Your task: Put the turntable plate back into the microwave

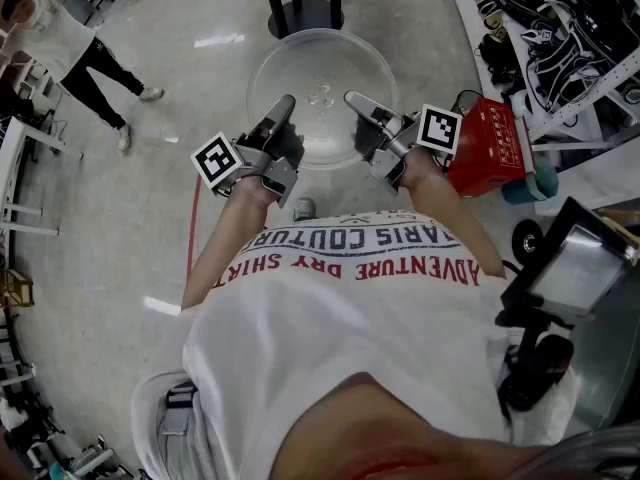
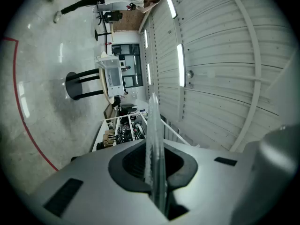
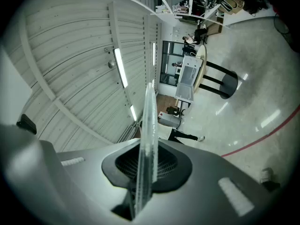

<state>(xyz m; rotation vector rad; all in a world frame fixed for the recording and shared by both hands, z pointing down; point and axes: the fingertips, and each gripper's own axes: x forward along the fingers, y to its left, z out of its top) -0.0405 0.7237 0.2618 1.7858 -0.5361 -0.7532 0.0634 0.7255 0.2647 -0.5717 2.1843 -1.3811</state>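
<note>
The clear glass turntable plate [image 1: 320, 88] hangs level above the floor in front of me, carried by both grippers. My left gripper [image 1: 284, 106] is shut on its near left rim and my right gripper [image 1: 354, 100] is shut on its near right rim. In the left gripper view the plate [image 2: 153, 125] runs edge-on between the pads of the left gripper [image 2: 156, 172]. The right gripper view shows the same: the plate [image 3: 150, 121] is pinched edge-on in the right gripper [image 3: 144, 170]. A white box that looks like the microwave [image 3: 186, 78] stands on a round table ahead.
The table's black pedestal base [image 1: 305, 13] stands just beyond the plate. A red toolbox [image 1: 492, 148] sits at my right, and shelves of gear [image 1: 560, 28] behind it. A person [image 1: 70, 48] stands at the far left. A red line [image 1: 190, 238] marks the floor.
</note>
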